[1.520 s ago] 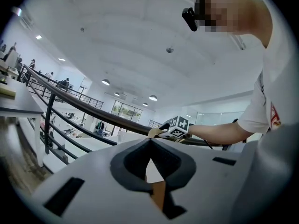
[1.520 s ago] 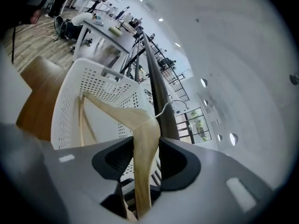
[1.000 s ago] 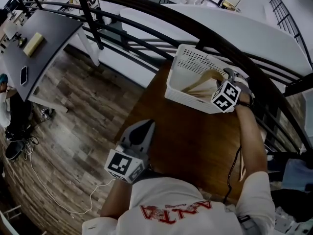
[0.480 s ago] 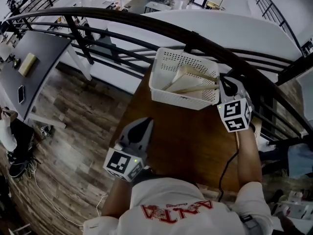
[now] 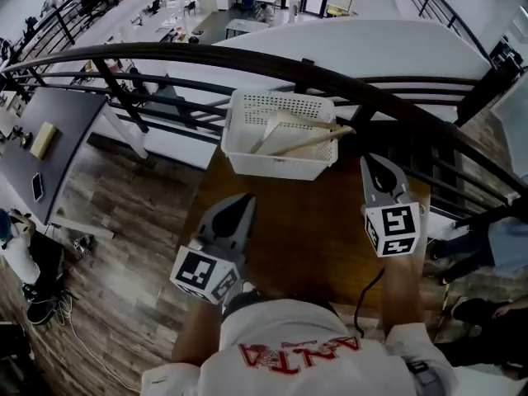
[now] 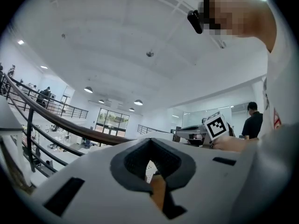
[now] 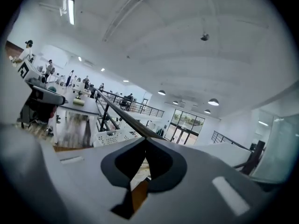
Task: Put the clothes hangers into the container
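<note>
Head view alone, hangers [image 5: 299, 136] in basket [image 5: 272, 168], left hand-held gripper [image 5: 244, 200] shut empty (right one [image 5: 370, 161] just closed, empty)

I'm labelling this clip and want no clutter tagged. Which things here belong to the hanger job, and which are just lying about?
Job in hand:
- wooden hangers
- white basket holding them
- brown table under the basket

Just lying about:
- grey desk below the railing
- phone on that desk
- pale block on that desk
- black railing
</note>
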